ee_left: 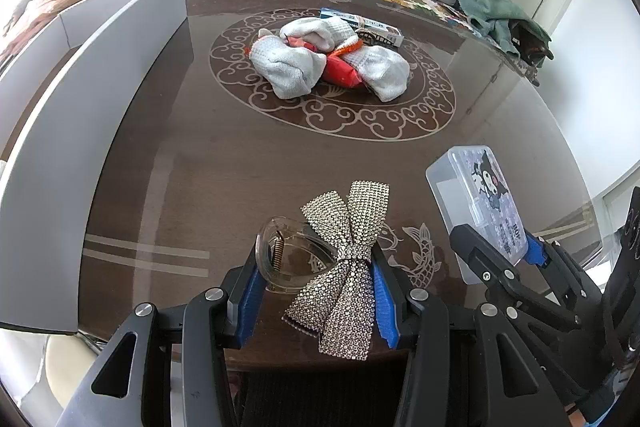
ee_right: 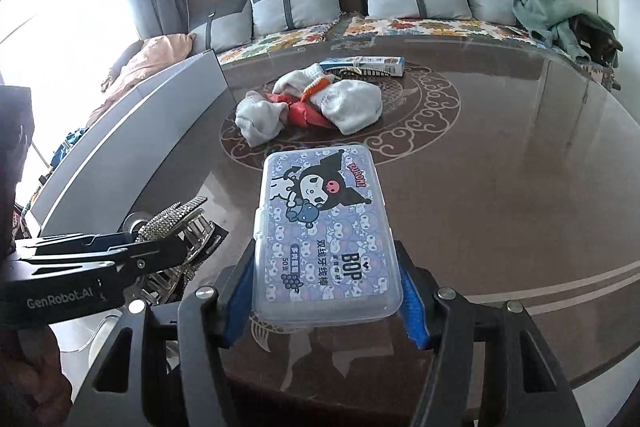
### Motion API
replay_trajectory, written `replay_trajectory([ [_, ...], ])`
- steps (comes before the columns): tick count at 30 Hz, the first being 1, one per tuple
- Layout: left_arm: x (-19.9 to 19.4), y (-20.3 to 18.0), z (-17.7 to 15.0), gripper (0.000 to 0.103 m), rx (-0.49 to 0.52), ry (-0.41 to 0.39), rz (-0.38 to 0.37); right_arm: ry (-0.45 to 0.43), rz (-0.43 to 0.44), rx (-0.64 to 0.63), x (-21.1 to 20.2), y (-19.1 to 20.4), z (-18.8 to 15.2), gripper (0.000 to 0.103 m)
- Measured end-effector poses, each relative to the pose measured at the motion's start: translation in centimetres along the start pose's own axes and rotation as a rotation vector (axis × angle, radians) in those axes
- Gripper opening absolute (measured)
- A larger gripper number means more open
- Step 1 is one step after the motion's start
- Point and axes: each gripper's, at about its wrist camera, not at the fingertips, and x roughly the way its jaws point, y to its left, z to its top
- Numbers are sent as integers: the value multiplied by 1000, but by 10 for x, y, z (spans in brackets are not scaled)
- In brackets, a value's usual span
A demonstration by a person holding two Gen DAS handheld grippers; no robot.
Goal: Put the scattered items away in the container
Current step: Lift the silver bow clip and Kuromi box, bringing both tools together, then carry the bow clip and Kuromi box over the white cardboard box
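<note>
Left gripper point(ee_left: 316, 291): jaws clamped on a hair clip point(ee_left: 338, 259), a clear plastic claw with a metal spring, topped by a rhinestone bow. The blue pads press the clip from both sides; the bow's tails hang down between the fingers. The clip is held above the near edge of the counter point(ee_left: 224, 163).

Right gripper point(ee_right: 326, 295): jaws closed on a plastic box point(ee_right: 324, 235), a flat clear case with a blue cartoon label and printed lettering. The blue pads grip its near end on the two long sides; the far end sticks out forward over the counter. From the left wrist view the same box appears tilted, just to the right of the hair clip, apart from it.

Counter: dark brown, glossy, with a pale scroll-pattern ring in the middle and fish motifs near the front edge.

Middle of counter: a pile of white socks point(ee_left: 288, 67) with orange-red parts point(ee_left: 340, 71), heaped together inside the ring. Touching the pile's far side, a long blue-and-white carton point(ee_right: 362, 65).

Left of counter: a grey container point(ee_left: 80, 131) with tall flat walls, its side running along the counter edge, well apart from both grippers.

Behind: a sofa with grey cushions point(ee_right: 294, 1), a floral cover and a green cloth point(ee_right: 556, 15).
</note>
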Motion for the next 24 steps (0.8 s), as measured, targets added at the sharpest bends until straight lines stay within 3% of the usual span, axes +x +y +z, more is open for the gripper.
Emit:
replay_trajectory([
  [18,-15,4,4,47,-26,-31,-28,-8,-18,-26,-3,4,-1,61],
  [24,-49,55,15,47,-127,-97,2,-21,7,-54,-10,19,11,61],
])
